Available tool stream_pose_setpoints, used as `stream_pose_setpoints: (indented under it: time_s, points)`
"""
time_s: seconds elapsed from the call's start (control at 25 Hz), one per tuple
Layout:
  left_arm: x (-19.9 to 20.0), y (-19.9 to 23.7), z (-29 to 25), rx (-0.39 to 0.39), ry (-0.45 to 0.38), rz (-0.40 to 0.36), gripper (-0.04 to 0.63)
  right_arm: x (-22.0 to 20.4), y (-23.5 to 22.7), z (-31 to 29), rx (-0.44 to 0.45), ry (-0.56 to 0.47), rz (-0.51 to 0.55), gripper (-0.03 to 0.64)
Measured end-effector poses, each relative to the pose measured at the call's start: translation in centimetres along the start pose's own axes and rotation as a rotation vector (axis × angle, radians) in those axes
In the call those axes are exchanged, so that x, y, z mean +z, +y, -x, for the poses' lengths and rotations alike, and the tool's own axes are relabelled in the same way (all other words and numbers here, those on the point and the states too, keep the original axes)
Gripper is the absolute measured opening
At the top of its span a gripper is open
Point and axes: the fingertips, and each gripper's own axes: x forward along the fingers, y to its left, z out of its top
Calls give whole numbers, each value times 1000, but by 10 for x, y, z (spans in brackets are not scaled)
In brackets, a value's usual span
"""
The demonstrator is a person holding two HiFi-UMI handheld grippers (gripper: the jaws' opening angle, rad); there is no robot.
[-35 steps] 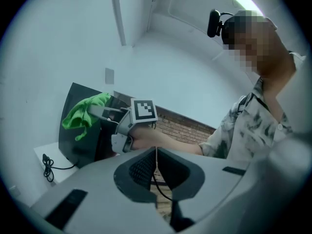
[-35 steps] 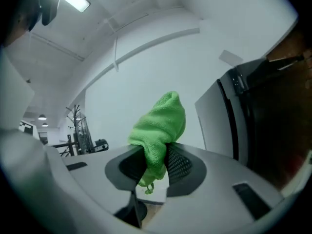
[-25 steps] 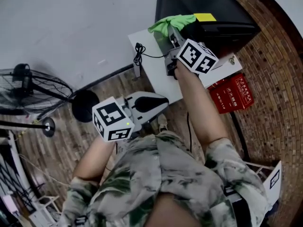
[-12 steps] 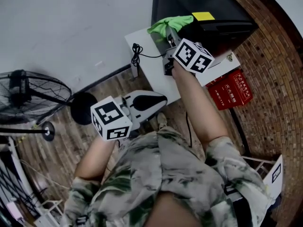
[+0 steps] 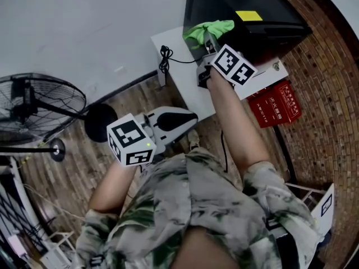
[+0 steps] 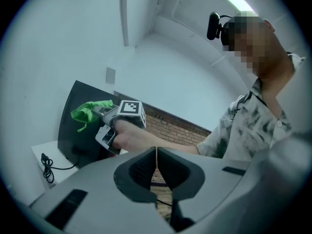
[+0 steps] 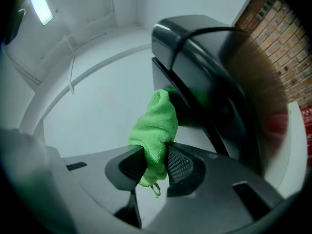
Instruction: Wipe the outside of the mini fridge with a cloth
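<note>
We count one mini fridge, black, at the far right of the scene. We count one cloth, a green one. There are two tools: the left tool, which is near, and the right tool, which is far. Each tool carries one cube with square markers, the left cube and the right cube, so two cubes in total. We count one counter, white, and one black cable on it. At the left we count one fan, and at the right one red box. On the fridge top we see one yellow label. We count one person.
</note>
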Motion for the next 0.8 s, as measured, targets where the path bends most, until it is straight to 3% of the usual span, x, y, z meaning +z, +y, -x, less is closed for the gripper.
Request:
stream_pose_setpoints:
  time_s: [0.6,0.8]
  points:
    - [-12,16,-5,17,43,26,26,-132,-102,-7,-183,210,-133,107]
    - [-14,19,-5,31,45,32,26,-177,-132,-4,-233,305,-121,106]
